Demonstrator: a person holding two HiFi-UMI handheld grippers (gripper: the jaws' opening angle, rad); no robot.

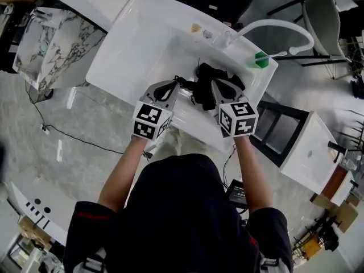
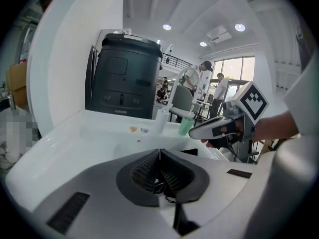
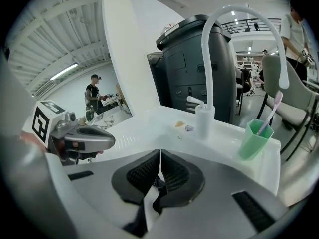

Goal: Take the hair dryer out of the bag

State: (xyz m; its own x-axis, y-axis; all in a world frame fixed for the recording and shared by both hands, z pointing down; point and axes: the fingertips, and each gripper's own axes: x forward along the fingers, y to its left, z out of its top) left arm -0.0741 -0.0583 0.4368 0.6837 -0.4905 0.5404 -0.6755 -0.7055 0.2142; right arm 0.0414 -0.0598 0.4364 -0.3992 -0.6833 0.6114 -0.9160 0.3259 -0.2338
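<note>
**Two closed grippers at a black bag in a white sink**

Seen from above, a person stands at a white sink (image 1: 122, 56) that fills the middle of the frame. At centre left, the left gripper (image 1: 174, 86) points into the basin. Its jaws are closed and grip nothing, and its own view shows the ribbed pads pressed together. Just right of it lies a crumpled black bag (image 1: 211, 73), close against the tips of both grippers. The right gripper (image 1: 217, 87) follows, its jaws likewise closed and empty. At upper right, a white faucet (image 1: 273, 21) and a green cup (image 1: 261, 60) stand on the sink's rim.

Likely risks:
- Closed jaws can only prod the limp bag, which may slide or bunch up on the smooth basin.
- A pinch on cloth alone would probably lift the bag with its contents instead of freeing the hair dryer.
- A wide swing of the right gripper could tip the cup.

The hair dryer cannot be seen and is presumably inside the bag. The bag's opening cannot be made out, and the grippers cover its near edge. In both gripper views the bag sits mostly below the jaws, showing only as dark slivers.
</note>
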